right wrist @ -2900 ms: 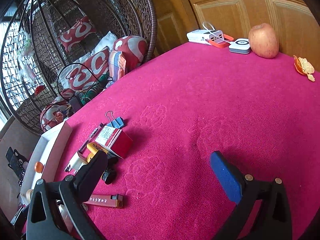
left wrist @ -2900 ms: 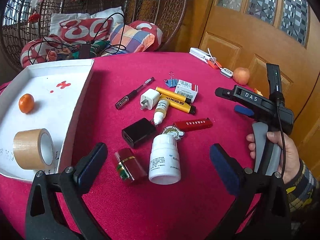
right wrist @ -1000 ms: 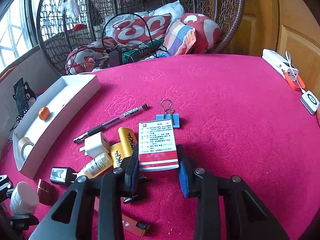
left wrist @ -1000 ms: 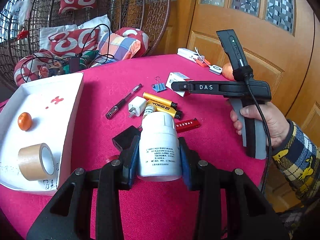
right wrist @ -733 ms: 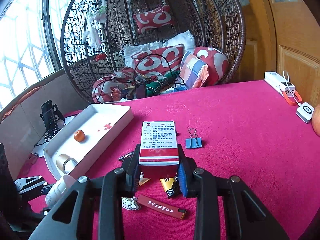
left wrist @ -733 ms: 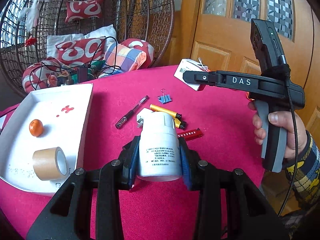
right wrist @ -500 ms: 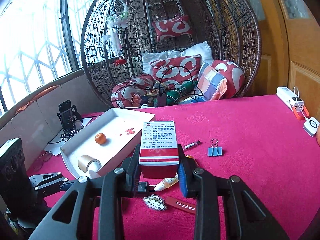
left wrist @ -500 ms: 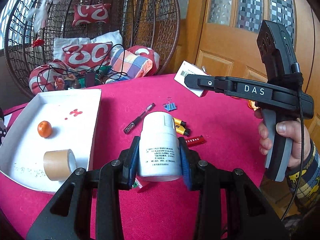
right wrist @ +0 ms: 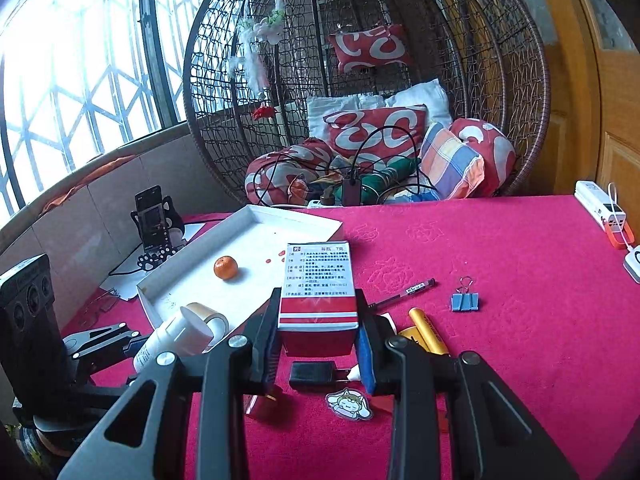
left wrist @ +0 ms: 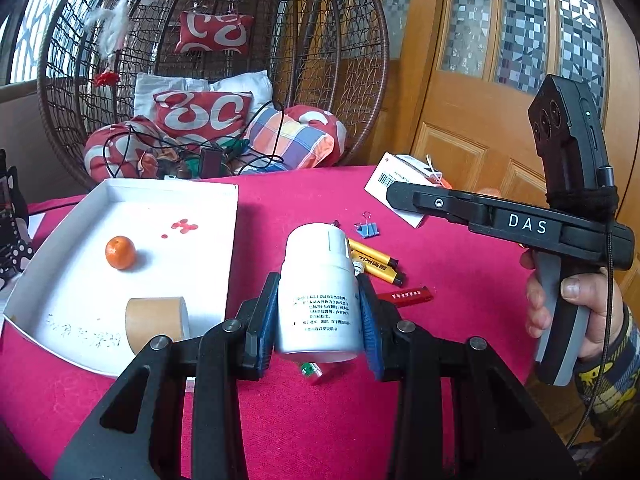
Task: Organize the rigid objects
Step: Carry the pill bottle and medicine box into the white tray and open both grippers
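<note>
Above the red counter [left wrist: 460, 264], carrying the white bottle [left wrist: 318, 300] clamped in the left tool [left wrist: 318, 320] and the red-white box [right wrist: 318, 292] pinched in the right tool [right wrist: 318, 340], easing both level toward the white tray [left wrist: 230, 248], lowering gently beside tape roll [left wrist: 158, 318] and orange [left wrist: 120, 252].

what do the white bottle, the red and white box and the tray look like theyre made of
Bottle: likely plastic, smooth opaque white with a soft sheen and a ribbed cap, printed label. Box: thin cardboard, by its crisp folded edges and printed faces, slightly glossy. Tray: probably matte white cardboard or paperboard; thin upright walls, pen marks and red stains on the floor suggest it.
</note>
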